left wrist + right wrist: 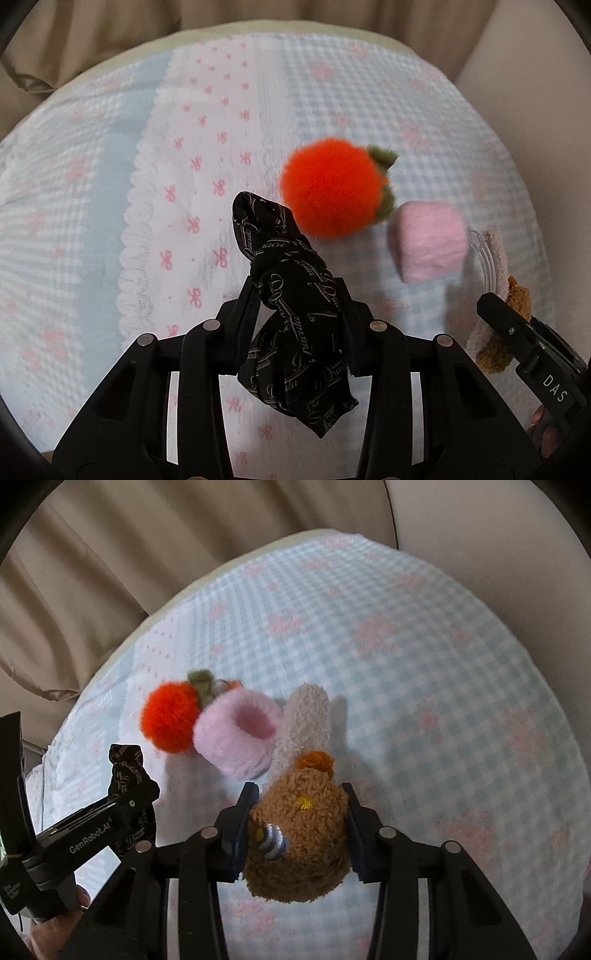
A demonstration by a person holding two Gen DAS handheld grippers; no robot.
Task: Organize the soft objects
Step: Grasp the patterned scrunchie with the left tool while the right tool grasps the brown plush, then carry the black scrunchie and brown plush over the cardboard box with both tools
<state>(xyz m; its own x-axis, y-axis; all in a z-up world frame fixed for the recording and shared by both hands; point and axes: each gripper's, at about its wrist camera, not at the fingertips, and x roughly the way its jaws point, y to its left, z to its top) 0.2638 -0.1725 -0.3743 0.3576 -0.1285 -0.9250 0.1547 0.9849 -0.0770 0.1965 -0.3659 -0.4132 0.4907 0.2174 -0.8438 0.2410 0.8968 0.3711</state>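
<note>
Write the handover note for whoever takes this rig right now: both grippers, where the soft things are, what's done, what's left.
Left gripper: shut on the black printed cloth, bunched between its fingers.
Right gripper: shut on the brown plush toy.
On the checked bedcover: the orange pom-pom, the pink fluffy ring touching it, and a cream fleecy piece beside the ring, partly behind the plush toy.
Done: cloth and plush toy gripped.
Left: place both held items, then sort the three on the cover. No bin or tray shows clearly in either view.
</note>
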